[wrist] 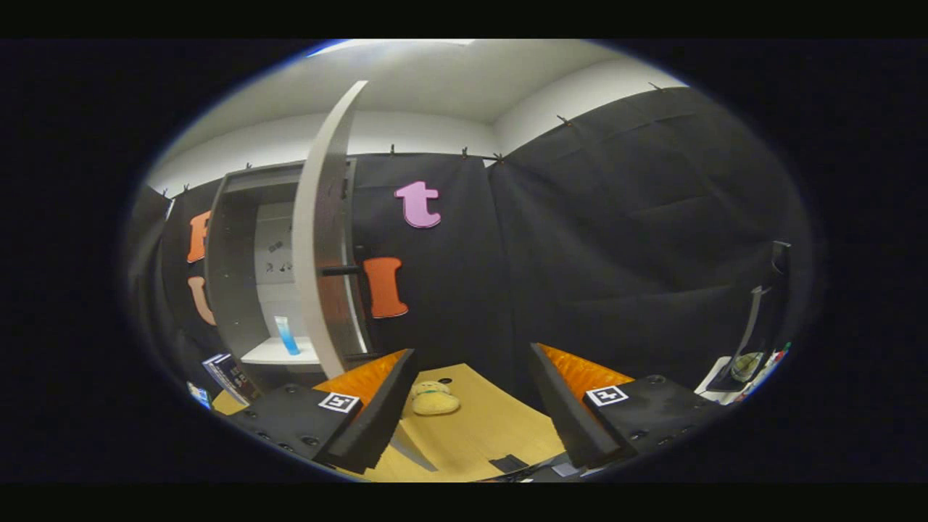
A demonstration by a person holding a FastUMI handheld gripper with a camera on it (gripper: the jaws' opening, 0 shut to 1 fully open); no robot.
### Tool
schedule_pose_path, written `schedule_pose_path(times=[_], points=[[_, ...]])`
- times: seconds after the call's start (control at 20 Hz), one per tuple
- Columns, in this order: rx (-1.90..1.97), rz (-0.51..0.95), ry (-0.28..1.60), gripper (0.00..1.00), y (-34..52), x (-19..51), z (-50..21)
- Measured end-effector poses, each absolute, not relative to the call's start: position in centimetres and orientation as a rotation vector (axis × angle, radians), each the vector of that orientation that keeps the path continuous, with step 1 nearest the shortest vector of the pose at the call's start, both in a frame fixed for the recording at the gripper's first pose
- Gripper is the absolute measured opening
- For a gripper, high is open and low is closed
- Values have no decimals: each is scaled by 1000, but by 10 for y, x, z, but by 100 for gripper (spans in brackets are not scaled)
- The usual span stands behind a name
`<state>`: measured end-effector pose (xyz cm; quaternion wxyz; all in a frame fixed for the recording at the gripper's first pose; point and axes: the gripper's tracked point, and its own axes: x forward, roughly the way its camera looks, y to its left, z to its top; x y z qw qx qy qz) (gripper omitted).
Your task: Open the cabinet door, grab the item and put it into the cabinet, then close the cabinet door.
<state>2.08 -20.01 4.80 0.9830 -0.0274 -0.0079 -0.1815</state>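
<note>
Black cloth hangs all around your booth, with a pale wooden table [478, 428] below it and a white ceiling above. On the far left, against the cloth, stands the cabinet [235, 283], dark grey outside with a lighter back panel inside. Its door [319, 239] is swung open toward you, so you see it nearly edge-on, a pale curved slab with a dark bar handle sticking out of it at mid height. Inside the cabinet a slim blue tube [287, 335] stands upright on a white shelf [279, 353]. Your gripper [471, 406] is held above the table with its jaws wide apart and nothing between them. The item you are after, a small yellowish plush toy [433, 399], lies on the table just ahead of your left finger, touching neither finger, and well apart from the cabinet. A few books [230, 377] lean beside the foot of the cabinet, left of your left finger. Off to your right, beyond the right finger, a dark stand [757, 319] rises from a white base with some small coloured things beside it, too small to make out.
</note>
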Motion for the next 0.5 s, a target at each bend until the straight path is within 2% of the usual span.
schedule_pose_path(times=[0.25, 0.5], points=[[-22, -366, -8, 98, -231, 41, 48], [-9, -332, -4, 98, -228, 69, 48]])
